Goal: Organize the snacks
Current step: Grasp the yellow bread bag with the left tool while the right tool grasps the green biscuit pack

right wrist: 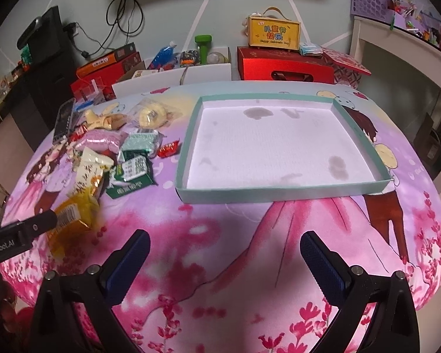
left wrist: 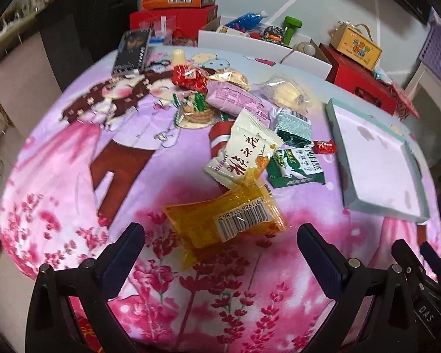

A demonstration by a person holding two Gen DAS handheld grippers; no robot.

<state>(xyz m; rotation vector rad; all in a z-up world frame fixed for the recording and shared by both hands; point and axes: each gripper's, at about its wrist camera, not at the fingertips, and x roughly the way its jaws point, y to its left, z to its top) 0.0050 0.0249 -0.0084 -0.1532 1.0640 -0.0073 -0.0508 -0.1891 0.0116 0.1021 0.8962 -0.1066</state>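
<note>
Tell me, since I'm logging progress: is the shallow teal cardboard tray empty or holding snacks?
Empty. The shallow teal cardboard tray shows only its bare stained white floor; the snack packets lie outside it on the cloth.

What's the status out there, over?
Left gripper open, over yellow snack packet. Right gripper open, holding nothing, facing tray. Tray has no snacks in it; snack pile beside it. Nothing blocking.

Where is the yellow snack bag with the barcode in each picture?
Left wrist view: the yellow snack bag lies low in the middle, just ahead of the open jaws.
Right wrist view: it sits at the far left, beside the other gripper's finger.
Shared landmark: the empty teal tray.
</note>
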